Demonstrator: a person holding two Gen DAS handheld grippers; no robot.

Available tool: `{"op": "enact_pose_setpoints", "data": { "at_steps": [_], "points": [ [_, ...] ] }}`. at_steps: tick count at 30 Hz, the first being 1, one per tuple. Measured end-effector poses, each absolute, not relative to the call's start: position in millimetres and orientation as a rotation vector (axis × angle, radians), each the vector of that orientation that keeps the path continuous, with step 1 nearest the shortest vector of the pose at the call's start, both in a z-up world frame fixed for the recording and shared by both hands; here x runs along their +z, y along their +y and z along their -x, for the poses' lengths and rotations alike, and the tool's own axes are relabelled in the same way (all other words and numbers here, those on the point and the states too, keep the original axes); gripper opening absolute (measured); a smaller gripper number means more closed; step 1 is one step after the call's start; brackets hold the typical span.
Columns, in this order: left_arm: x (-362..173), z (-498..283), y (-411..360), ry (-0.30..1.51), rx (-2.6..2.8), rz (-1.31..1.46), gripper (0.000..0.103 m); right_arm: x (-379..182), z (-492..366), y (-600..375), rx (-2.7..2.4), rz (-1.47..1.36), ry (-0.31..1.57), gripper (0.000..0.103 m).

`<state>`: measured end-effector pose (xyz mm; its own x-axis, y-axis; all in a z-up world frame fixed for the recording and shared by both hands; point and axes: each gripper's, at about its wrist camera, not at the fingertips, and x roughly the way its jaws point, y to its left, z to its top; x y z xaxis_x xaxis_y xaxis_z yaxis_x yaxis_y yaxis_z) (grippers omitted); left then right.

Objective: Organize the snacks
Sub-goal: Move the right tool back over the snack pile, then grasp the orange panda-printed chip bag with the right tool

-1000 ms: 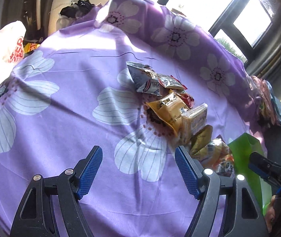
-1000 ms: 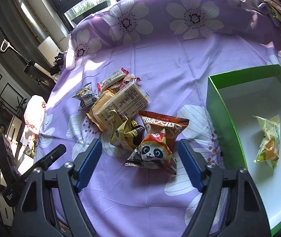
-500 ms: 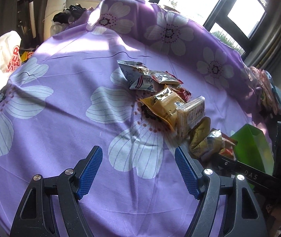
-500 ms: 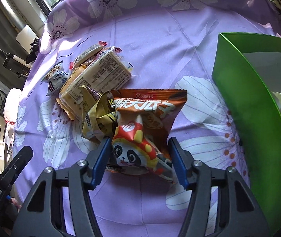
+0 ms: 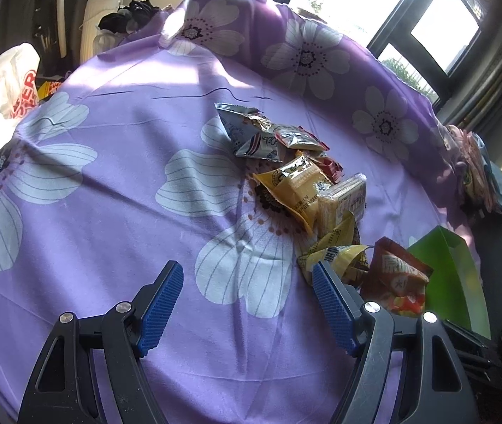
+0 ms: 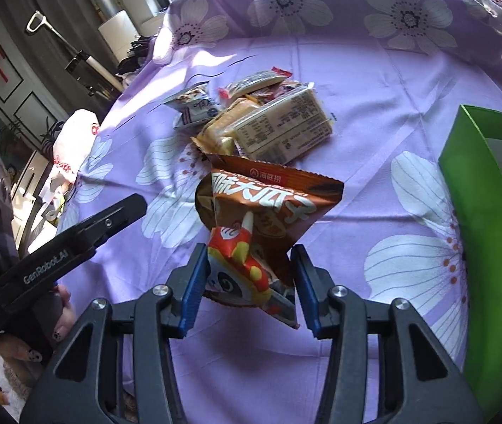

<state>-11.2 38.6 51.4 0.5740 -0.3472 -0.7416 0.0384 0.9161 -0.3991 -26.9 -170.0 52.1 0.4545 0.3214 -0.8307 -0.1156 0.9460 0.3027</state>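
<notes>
Your right gripper (image 6: pixel 247 282) has just been closing on the panda snack bag (image 6: pixel 261 226), and its blue ribbed pads (image 6: pixel 192 282) now press the crumpled lower end of that bag, which stands tilted just in front of the snack pile (image 6: pixel 251 123) on the purple flowered cloth (image 6: pixel 374 81). Your left gripper (image 5: pixel 247 304) hangs wide apart above bare cloth, gripping nothing.

The risk is the hold itself. The bag is a puffed foil pillow, slick and air-filled, and you are pinching only one creased corner; it may slide out as you lift, or swing and drop short of the green box (image 6: pixel 477 219) at your right. That box has thin, upright cardboard walls, so a dangling bag could catch the near rim and tip it. Squeezing harder may crush whatever is inside.

The remaining snacks lie overlapped: a flat, clear-wrapped rectangular cracker pack (image 6: pixel 282 127), a yellow crinkled pouch (image 5: pixel 293 183) and small silvery sachets (image 5: pixel 251 130). The cloth is soft and wrinkled, so it may bunch under a dragging packet.
</notes>
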Motion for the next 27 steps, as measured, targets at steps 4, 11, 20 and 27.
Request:
{"op": "enact_pose_setpoints", "data": {
  "at_steps": [4, 11, 20, 27],
  "points": [
    [50.1, 10.9, 37.4, 0.948, -0.235, 0.355, 0.076, 41.7, 26.2, -152.8, 0.338, -0.184, 1.125, 0.052],
    [49.5, 12.6, 26.2, 0.962, -0.278, 0.318, 0.076, 43.5, 24.2, -161.5, 0.297, -0.211, 1.102, 0.073],
    [52.8, 18.3, 10.7, 0.967, -0.394, 0.309, 0.076, 51.3, 24.9, -201.3, 0.279, -0.481, 1.026, 0.075],
    [54.2, 28.1, -17.9, 0.977, -0.503, 0.26, 0.076, 45.8, 23.8, -204.6, 0.308, -0.573, 1.057, 0.064]
  ]
}}
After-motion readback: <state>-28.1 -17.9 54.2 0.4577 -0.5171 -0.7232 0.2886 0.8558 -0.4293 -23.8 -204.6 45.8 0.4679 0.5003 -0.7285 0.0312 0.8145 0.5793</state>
